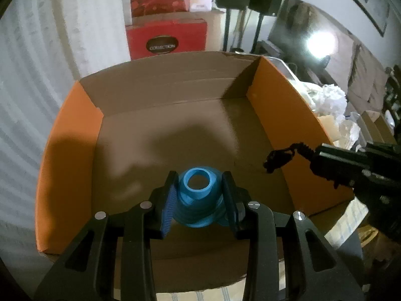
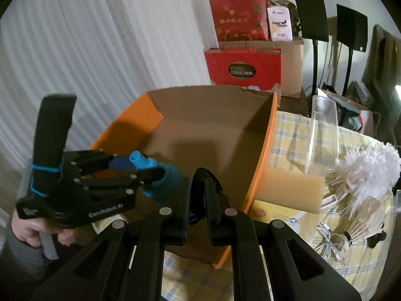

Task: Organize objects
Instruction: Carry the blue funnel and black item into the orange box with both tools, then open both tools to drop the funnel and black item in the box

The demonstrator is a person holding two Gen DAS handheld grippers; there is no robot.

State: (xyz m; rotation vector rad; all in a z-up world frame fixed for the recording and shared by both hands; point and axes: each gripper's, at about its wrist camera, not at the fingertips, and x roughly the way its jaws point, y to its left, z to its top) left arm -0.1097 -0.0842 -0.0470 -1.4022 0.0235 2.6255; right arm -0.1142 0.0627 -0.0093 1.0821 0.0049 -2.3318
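Note:
My left gripper [image 1: 199, 190] is shut on a blue plastic funnel-shaped piece [image 1: 198, 200] and holds it over the floor of an open cardboard box with orange outer walls [image 1: 273, 105]. The same gripper [image 2: 135, 169] with the blue piece [image 2: 163, 183] shows in the right wrist view. My right gripper [image 2: 198, 185] is shut on a black coiled hair tie [image 2: 199, 175] at the box's [image 2: 260, 175] near right wall. In the left wrist view the hair tie [image 1: 280, 159] hangs from the right gripper [image 1: 314, 154] over the box's right wall.
A yellow checked cloth [image 2: 288, 135] covers the table. Right of the box lie a tan sponge [image 2: 290, 190], a clear plastic container [image 2: 323, 135], a white fluffy duster [image 2: 368, 173] and white cables [image 2: 330, 245]. Red gift bags [image 2: 240, 67] and black stands [image 2: 313, 37] are behind.

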